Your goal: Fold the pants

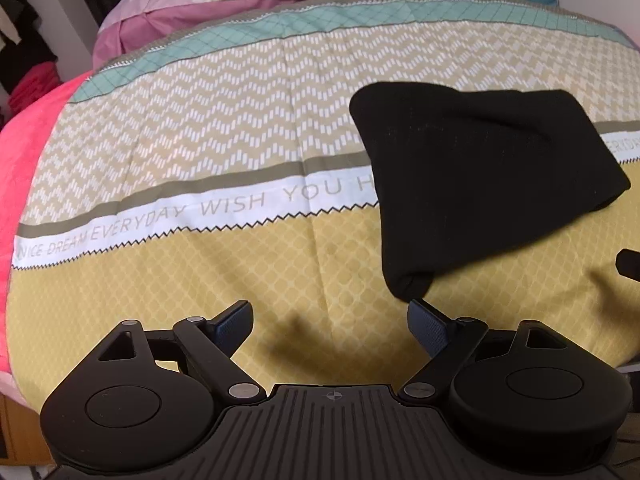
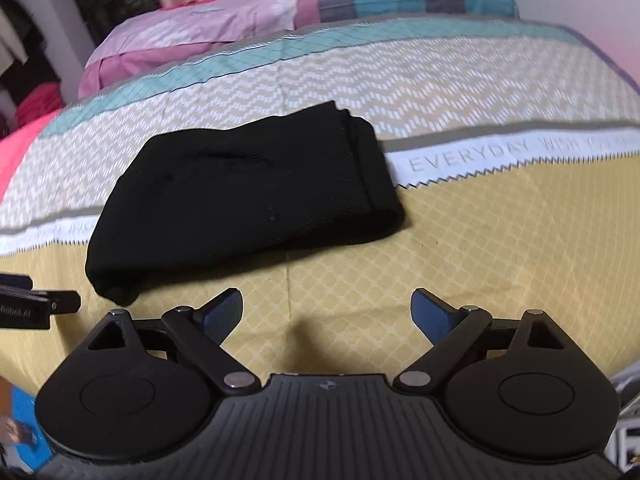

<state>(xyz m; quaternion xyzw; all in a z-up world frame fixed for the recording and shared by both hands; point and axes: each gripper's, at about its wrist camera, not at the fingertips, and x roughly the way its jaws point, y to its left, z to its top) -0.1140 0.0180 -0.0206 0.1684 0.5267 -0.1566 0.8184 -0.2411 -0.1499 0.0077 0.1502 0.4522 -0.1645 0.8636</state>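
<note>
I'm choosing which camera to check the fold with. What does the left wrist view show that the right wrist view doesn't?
Only the left wrist view shows the quilt's words NICE DREAM and WISH YOU.

Only the right wrist view shows the stacked folded edges at the pants' end.

Both show the black pants folded on the patterned quilt, touched by neither claw, the pillows behind, and an open claw: left claw, right claw.
</note>
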